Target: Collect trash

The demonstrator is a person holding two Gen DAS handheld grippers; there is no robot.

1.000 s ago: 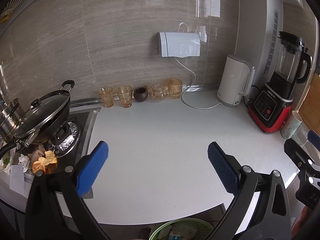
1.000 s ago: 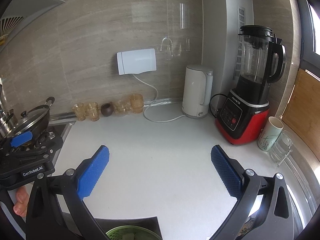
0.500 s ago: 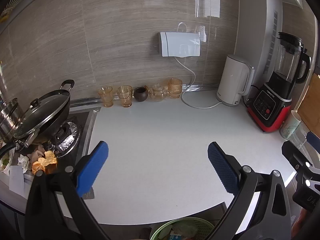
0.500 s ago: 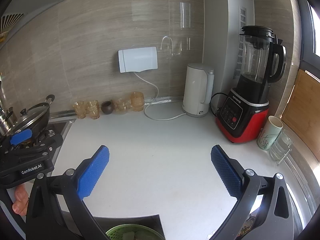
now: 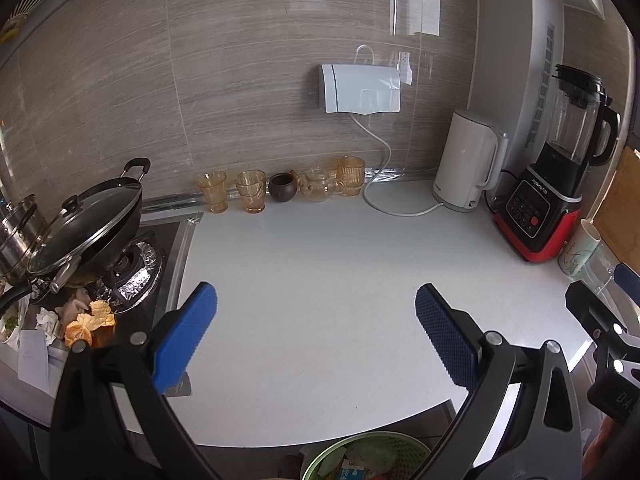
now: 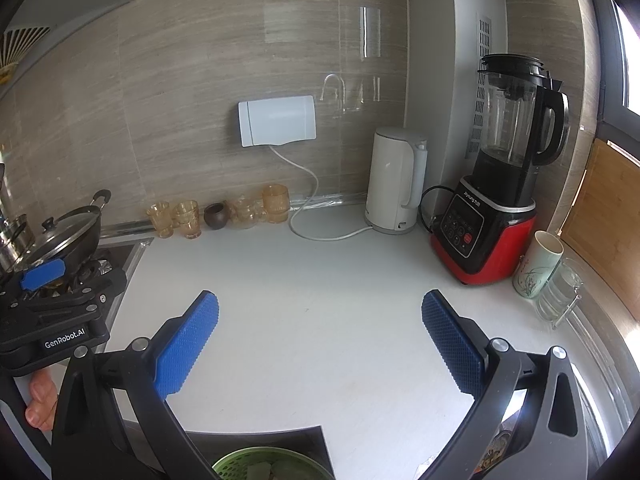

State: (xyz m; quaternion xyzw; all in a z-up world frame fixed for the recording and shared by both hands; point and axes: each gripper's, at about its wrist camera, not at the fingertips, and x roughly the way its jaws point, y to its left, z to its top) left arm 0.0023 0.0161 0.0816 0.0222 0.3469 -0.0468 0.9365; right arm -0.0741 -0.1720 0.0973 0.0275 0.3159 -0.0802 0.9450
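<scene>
Trash (image 5: 82, 322) lies beside the stove, well left of the bare desk (image 5: 320, 280); left gripper (image 5: 316, 330) and right gripper (image 6: 320, 338) hang open and empty. Judged step: reaching; the next move calls for swinging left, then carrying scraps to the green bin (image 5: 368, 456).

Scraps (image 5: 86, 322) beside stove (image 5: 132, 276), apparently left of counter (image 5: 320, 280).

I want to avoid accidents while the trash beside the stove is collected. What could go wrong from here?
1. The peels and tissue lie close under the wok handle; the open left tongs might bump the wok.
2. Some scraps sit against the burner foil, so a grasp could tear or drag it.
3. The green bin is below the counter edge, so pieces carried across may drop beside it.
</scene>
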